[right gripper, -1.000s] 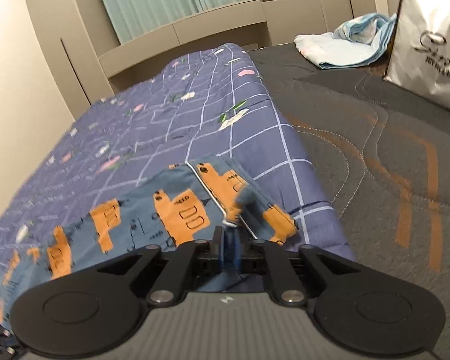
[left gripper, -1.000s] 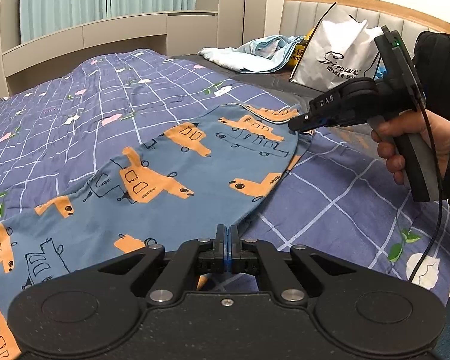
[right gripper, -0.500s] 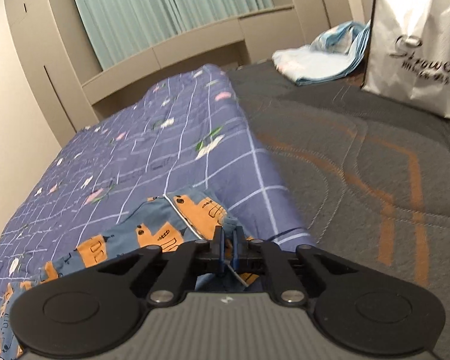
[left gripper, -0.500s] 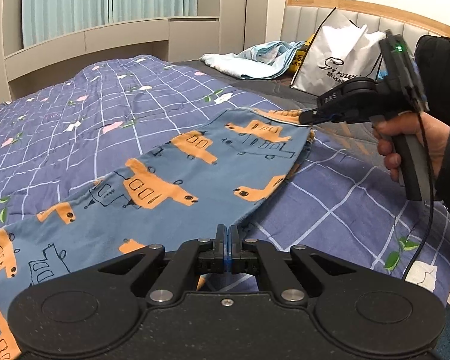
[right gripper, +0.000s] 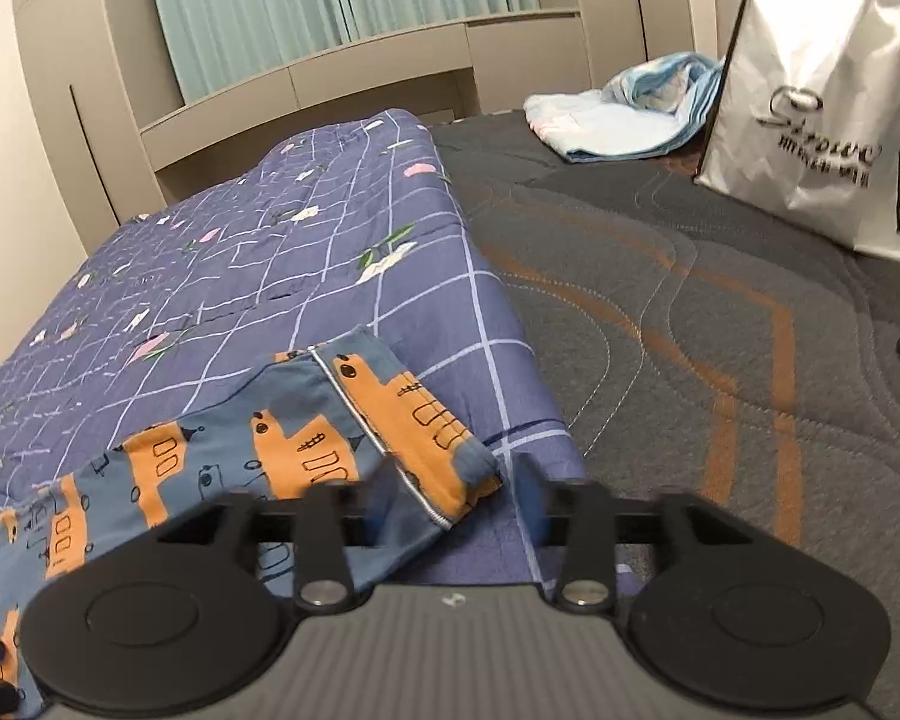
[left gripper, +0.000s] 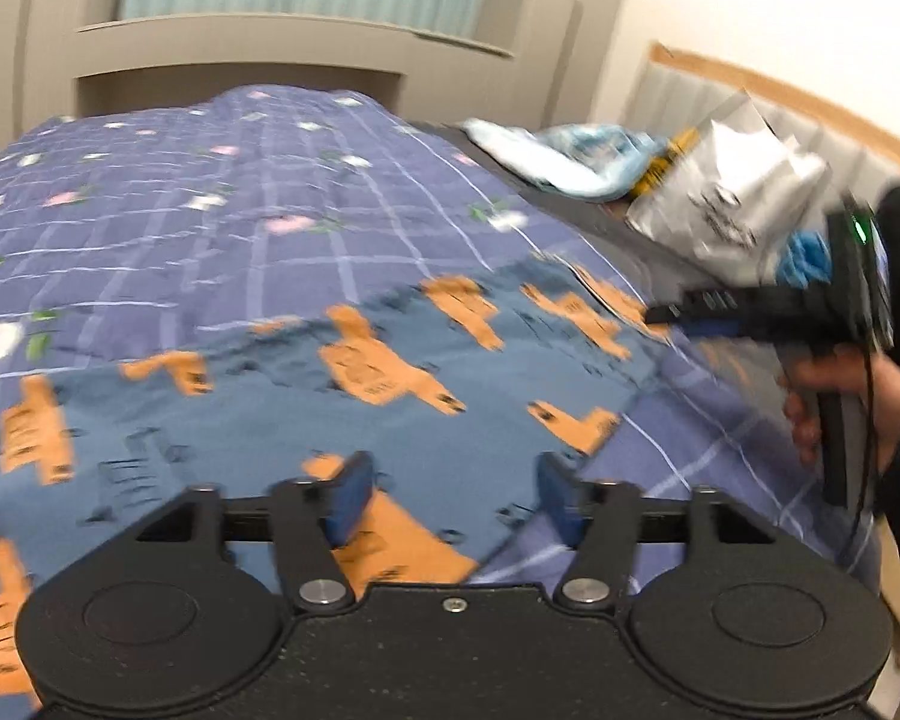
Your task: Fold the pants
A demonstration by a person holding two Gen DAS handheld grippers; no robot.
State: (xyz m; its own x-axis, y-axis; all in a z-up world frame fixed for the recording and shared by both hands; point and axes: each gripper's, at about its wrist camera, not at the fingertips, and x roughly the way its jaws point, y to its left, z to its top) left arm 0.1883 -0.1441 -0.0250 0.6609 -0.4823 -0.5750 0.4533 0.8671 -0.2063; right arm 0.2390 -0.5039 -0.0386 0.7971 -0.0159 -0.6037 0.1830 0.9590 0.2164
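Blue pants [left gripper: 390, 408] with orange car prints lie spread on the purple checked quilt [left gripper: 210, 216]. My left gripper [left gripper: 450, 504] is open, its blue pads apart just over the pants' near edge, holding nothing. My right gripper [right gripper: 456, 504] is open over the pants' corner [right gripper: 390, 414], which lies loose on the quilt [right gripper: 330, 252]. In the left wrist view the right gripper [left gripper: 678, 315] shows at the far right, at the pants' far corner, held by a hand.
A white shopping bag [right gripper: 822, 108] stands on the grey mattress [right gripper: 690, 330] at the right. A light blue cloth pile [right gripper: 624, 108] lies behind it. A wooden headboard [left gripper: 810, 96] runs along the right; cabinets and curtains stand behind the bed.
Both grippers were shut on the pants' edge and have opened, letting the cloth go. The pants now lie flat on the quilt. The left camera has swung, blurring its view.
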